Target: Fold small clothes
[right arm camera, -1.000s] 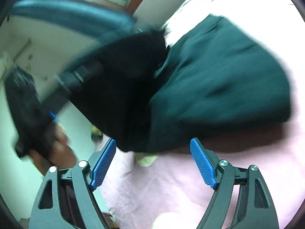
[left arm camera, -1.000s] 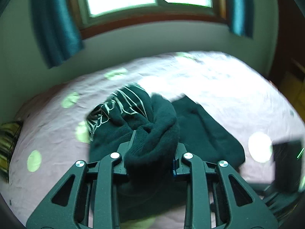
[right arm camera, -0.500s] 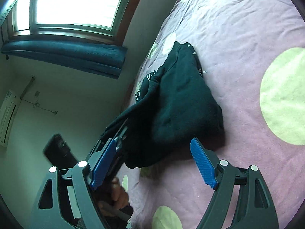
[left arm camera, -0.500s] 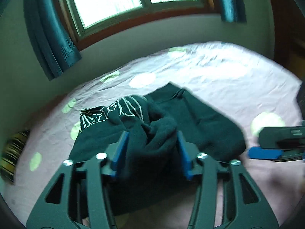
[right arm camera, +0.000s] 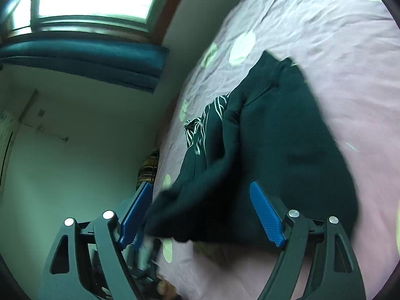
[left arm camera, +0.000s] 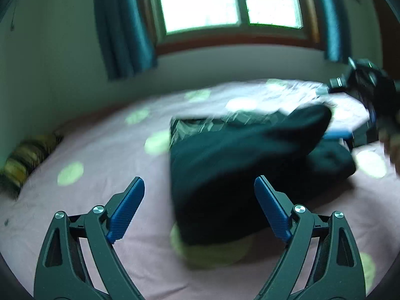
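Note:
A dark green garment (left arm camera: 237, 165) lies bunched on the pink sheet (left arm camera: 105, 190); its white-striped print (right arm camera: 200, 130) shows at the far side. My left gripper (left arm camera: 200, 207) is just short of the garment's near edge. Its jaws are opening, and its blue pads (left arm camera: 127, 207) stand well apart and touch no cloth. My right gripper (right arm camera: 201, 212) is open over the garment (right arm camera: 287, 137). A loose fold reaches toward its left pad (right arm camera: 136, 212) but is not pinched. In the left wrist view the right gripper (left arm camera: 350, 125) is at the garment's far right corner.
The bed is covered by a pink sheet with pale green dots (left arm camera: 71, 173). A striped pillow (left arm camera: 30, 155) lies at the left edge by the wall. A window with teal curtains (left arm camera: 125, 25) stands behind the bed. Part of a hand (left arm camera: 392, 145) shows at the right.
My left gripper let go of the bunched fold, spread its jaws and drew back; the cloth dropped onto the bed. My right gripper moved in over the garment, still open.

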Tool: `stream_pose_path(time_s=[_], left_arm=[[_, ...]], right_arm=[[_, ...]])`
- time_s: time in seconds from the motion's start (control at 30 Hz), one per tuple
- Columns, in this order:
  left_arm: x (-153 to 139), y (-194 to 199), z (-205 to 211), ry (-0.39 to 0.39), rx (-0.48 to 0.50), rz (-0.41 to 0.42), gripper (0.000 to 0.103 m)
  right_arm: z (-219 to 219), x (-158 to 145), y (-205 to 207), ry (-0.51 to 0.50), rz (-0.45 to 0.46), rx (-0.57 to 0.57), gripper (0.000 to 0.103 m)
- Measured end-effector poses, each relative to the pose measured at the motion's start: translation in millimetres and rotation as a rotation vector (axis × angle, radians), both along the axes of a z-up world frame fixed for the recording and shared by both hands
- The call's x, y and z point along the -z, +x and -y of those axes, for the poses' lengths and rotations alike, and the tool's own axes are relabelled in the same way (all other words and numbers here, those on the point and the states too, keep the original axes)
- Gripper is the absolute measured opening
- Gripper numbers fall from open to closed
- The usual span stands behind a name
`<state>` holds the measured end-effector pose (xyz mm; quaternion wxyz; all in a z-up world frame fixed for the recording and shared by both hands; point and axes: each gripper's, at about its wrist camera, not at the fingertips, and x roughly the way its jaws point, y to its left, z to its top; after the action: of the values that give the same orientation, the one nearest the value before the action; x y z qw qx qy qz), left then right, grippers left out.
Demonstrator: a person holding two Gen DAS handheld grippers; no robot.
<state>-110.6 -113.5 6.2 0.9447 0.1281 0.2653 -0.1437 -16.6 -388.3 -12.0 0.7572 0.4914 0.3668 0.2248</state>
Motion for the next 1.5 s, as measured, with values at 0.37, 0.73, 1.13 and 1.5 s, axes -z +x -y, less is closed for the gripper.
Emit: stream_pose_path(time_s=[0.37, 0.73, 1.13, 1.5], left_arm=[[15.3, 13.3, -18.5, -0.026, -0.045, -0.031, 0.089], [-0.4, 5.7, 5.7, -0.068, 0.047, 0.021, 0.094], [29.3, 2.4, 32.9, 0.038, 0.158, -0.032, 0.095], [34.9, 13.7, 7.4, -0.026, 0.081, -0.121, 0.095]], right_arm=[[-41.2, 20.7, 119.0, -0.174, -0.168, -0.101, 0.039], [10.6, -72.9, 72.2, -0.263, 0.181, -0.025, 0.014], [75.4, 60.0, 55.0, -0.067, -0.074, 0.051, 0.027], [68.6, 28.0, -71.0, -0.158, -0.051, 0.077, 0.068]])
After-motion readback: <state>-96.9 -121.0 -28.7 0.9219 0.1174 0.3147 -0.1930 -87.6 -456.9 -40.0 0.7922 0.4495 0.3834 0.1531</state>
